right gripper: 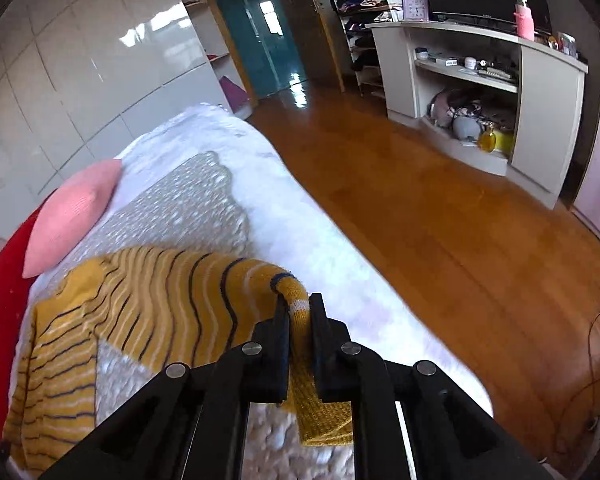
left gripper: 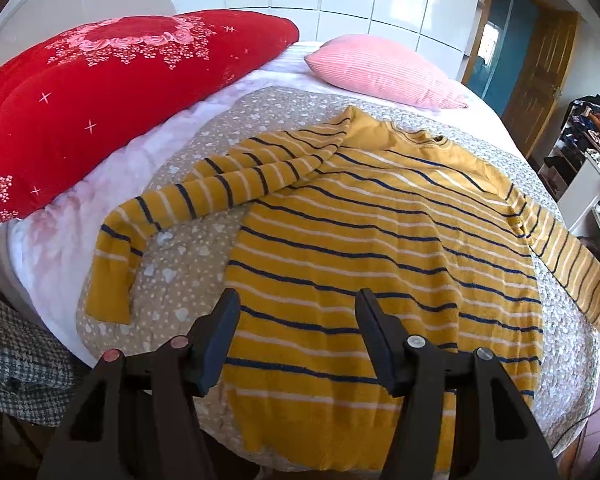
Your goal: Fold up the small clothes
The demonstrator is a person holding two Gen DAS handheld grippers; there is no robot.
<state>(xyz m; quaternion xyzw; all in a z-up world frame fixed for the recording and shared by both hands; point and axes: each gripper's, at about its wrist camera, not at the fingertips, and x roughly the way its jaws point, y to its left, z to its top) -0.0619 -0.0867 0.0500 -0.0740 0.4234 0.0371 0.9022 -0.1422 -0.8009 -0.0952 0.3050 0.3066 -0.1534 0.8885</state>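
Observation:
A yellow sweater (left gripper: 380, 248) with navy and white stripes lies flat on a beige dotted mat (left gripper: 172, 280) on the bed. Its left sleeve (left gripper: 172, 208) is bent down at the left. Its right sleeve (left gripper: 572, 264) stretches toward the right edge. My left gripper (left gripper: 296, 300) is open and empty, hovering over the sweater's lower part. My right gripper (right gripper: 299, 304) is shut on the right sleeve's cuff end (right gripper: 296, 292) and holds it lifted above the bed; the cuff (right gripper: 320, 412) hangs down between the jaws.
A red floral pillow (left gripper: 100, 100) and a pink pillow (left gripper: 384, 68) lie at the bed's far side. A checked cloth (left gripper: 16, 360) sits at the left. A wooden floor (right gripper: 440, 220), a white shelf unit (right gripper: 480, 92) and a clothes rack (right gripper: 360, 8) are to the right of the bed.

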